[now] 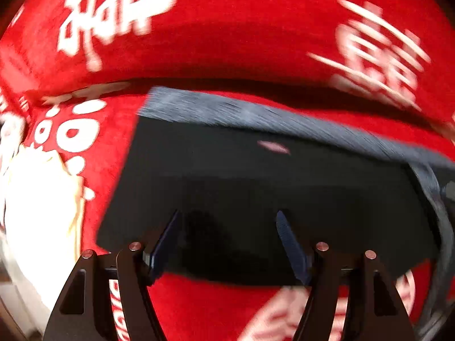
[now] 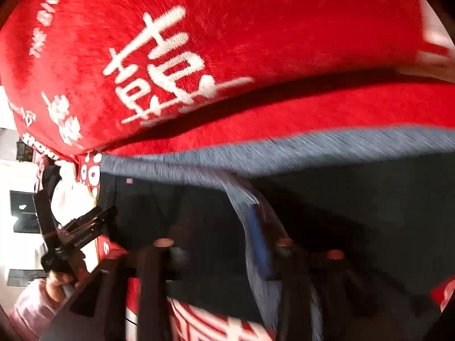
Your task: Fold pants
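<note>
left tongs (image 1: 229,244) nearest in the left wrist view, parted with only air between the dark blue pads (image 1: 166,244), hanging over the near half of the pants (image 1: 256,187). pants lying flat and black on the red blanket (image 1: 227,42), folded to a blunt slab: near edge just behind the pads, left edge slanting up to a sharp corner, far edge trimmed by a grey waistband (image 1: 256,113) that curls round at the right. beyond that band, a shadowed crease, then a broad swell of red cloth with white lettering, bare of other things. to the left, bright white ground past the blanket's side. in the right wrist view, right tongs (image 2: 219,244) low in frame and blurred, parted, a grey strip of the waistband running down against the blue pad of the right-hand finger (image 2: 257,244); whether pinched, cannot tell. black cloth spread to either side, grey band along its far edge, red blanket rising behind. at far left, the other gripper seen sidelong with a hand (image 2: 58,282) and pink sleeve (image 2: 31,309) beneath it, just off the pants' left edge.
</note>
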Available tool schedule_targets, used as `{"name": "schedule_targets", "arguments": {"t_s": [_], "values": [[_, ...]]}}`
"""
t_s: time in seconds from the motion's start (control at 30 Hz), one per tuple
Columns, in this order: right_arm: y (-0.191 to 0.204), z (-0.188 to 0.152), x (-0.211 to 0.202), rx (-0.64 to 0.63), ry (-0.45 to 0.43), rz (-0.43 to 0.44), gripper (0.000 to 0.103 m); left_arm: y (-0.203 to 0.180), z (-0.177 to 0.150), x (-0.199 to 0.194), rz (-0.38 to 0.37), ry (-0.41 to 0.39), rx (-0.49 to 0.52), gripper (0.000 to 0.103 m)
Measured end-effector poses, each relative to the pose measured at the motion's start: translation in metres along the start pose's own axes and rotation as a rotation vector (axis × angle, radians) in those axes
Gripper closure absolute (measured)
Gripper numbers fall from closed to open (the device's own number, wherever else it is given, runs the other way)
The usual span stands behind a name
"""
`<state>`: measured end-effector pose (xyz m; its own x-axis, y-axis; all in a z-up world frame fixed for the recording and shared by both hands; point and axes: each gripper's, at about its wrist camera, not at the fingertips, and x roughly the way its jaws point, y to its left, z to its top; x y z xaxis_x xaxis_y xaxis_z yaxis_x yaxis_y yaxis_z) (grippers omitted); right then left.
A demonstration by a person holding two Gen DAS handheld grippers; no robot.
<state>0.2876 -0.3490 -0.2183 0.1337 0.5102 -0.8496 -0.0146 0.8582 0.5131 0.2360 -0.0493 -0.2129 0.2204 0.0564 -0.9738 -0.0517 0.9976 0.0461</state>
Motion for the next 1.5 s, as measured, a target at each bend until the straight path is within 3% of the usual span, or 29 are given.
{"name": "schedule_targets", "arguments": {"t_s": [0.07,0.13,0.27,0.37,0.53,0.7,0.8,0.9,1.03,1.07,1.1,1.13,1.2,1.27,1.5], "values": [[-0.002,-0.028,-0.025,0.02,-0.039,-0.045,0.041,-0.026,-0.013,-0.01,-0.052,0.003,0.06,0.033],[-0.013,-0.061,-0.05,0.07,-0.071,-0.078,0.041,-0.06,-0.027,-0.018,-0.146,0.008,0.139,0.033],[-0.055,-0.144,-0.106,0.204,-0.135,-0.181,0.041,-0.126,-0.054,-0.033,-0.255,0.027,0.274,0.033],[-0.085,-0.205,-0.12,0.267,-0.111,-0.294,0.041,-0.172,-0.075,-0.052,-0.348,0.016,0.346,0.033],[-0.123,-0.275,-0.13,0.366,-0.086,-0.359,0.041,-0.234,-0.103,-0.058,-0.48,0.077,0.368,0.033],[-0.142,-0.31,-0.132,0.31,-0.053,-0.454,0.041,-0.273,-0.133,-0.028,-0.47,0.156,0.348,0.033],[-0.163,-0.324,-0.128,0.335,-0.044,-0.393,0.041,-0.288,-0.148,-0.024,-0.442,0.153,0.341,0.033],[-0.194,-0.33,-0.129,0.442,-0.081,-0.285,0.041,-0.287,-0.154,-0.014,-0.427,0.166,0.321,0.033],[-0.211,-0.322,-0.126,0.403,-0.094,-0.162,0.042,-0.298,-0.157,-0.013,-0.42,0.148,0.329,0.026],[-0.211,-0.318,-0.123,0.387,-0.083,-0.149,0.051,-0.301,-0.158,-0.011,-0.415,0.146,0.332,0.026],[-0.213,-0.315,-0.12,0.375,-0.06,-0.143,0.082,-0.304,-0.159,-0.011,-0.414,0.14,0.335,0.027],[-0.213,-0.314,-0.12,0.373,-0.046,-0.139,0.102,-0.308,-0.16,-0.013,-0.431,0.136,0.338,0.032],[-0.214,-0.31,-0.131,0.388,-0.071,-0.115,0.1,-0.314,-0.158,-0.014,-0.485,0.166,0.341,0.084],[-0.215,-0.299,-0.16,0.371,-0.121,-0.105,0.1,-0.322,-0.155,-0.015,-0.511,0.185,0.333,0.086],[-0.217,-0.199,-0.262,0.189,-0.282,-0.143,0.1,-0.344,-0.111,-0.051,-0.55,0.043,0.286,0.086]]}}
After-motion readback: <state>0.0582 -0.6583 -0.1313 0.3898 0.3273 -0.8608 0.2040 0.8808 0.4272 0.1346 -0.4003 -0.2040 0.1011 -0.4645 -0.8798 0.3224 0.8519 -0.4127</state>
